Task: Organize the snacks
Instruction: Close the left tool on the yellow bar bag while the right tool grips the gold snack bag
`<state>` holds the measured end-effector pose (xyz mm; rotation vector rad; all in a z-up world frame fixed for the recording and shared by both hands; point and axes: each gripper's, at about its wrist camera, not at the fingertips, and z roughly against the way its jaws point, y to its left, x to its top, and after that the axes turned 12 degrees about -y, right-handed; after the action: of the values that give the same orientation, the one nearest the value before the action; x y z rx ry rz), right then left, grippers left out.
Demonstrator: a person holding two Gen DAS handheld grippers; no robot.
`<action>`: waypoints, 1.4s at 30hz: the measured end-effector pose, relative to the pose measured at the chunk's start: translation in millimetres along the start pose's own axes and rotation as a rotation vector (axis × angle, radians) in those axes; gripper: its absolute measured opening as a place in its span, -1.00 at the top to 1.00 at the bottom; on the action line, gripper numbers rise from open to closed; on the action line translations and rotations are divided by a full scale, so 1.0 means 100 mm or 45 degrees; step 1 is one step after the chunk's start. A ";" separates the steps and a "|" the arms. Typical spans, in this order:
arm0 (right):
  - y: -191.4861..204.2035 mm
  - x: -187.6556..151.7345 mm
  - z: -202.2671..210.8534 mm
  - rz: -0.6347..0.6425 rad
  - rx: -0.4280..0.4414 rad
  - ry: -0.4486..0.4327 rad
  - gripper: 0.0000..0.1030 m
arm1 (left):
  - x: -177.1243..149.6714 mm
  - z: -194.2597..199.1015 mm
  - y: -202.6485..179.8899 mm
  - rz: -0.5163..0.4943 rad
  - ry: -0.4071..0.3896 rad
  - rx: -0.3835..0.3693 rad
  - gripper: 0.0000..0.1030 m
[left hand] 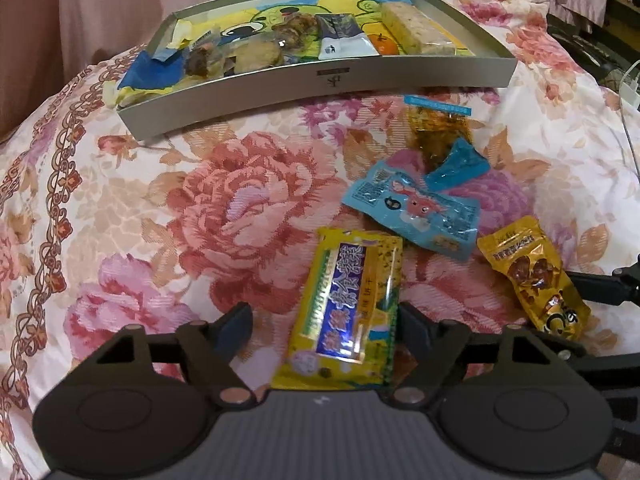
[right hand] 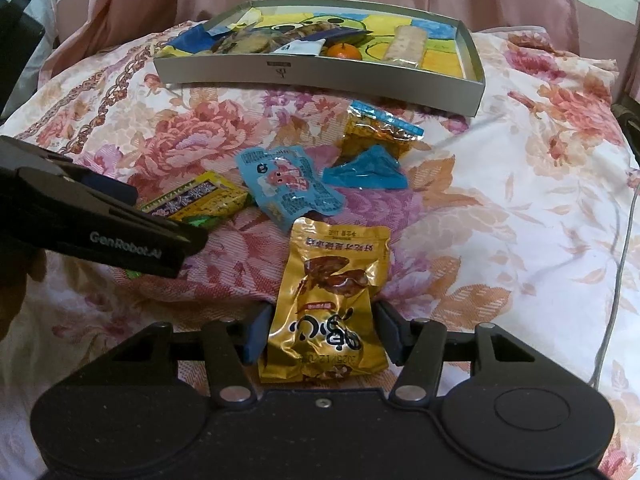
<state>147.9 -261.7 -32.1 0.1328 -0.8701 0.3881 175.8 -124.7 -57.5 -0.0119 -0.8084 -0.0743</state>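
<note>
Left gripper (left hand: 324,328) spread wide, yellow packet (left hand: 348,316) lying between fingers, ungripped, lower centre. Right gripper (right hand: 322,330) likewise spread around gold pouch (right hand: 332,304), lower centre. Tray (left hand: 320,92) seen at upper frame on quilt (left hand: 160,208).

Both grippers sit low over the bed, side by side, fingers pointing toward its far edge. The left gripper (left hand: 326,328) has its jaws spread wide; the right gripper (right hand: 322,330) has its jaws parted too, gripping nothing
</note>
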 end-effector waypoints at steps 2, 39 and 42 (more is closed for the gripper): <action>0.01 0.00 -0.01 -0.004 -0.004 0.000 -0.16 | -0.01 0.01 -0.01 -0.022 -0.003 0.003 -0.41; -0.11 0.01 -0.12 -0.355 -0.072 0.010 -0.05 | -0.11 0.23 -0.09 0.096 -0.001 0.014 0.00; -0.13 0.00 -0.09 -0.378 -0.075 0.004 0.04 | -0.12 0.27 -0.12 0.111 0.005 0.018 0.01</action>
<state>159.5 -271.8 -37.8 0.2040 -0.8427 0.0849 147.2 -135.1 -48.0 -0.0336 -0.8035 0.0136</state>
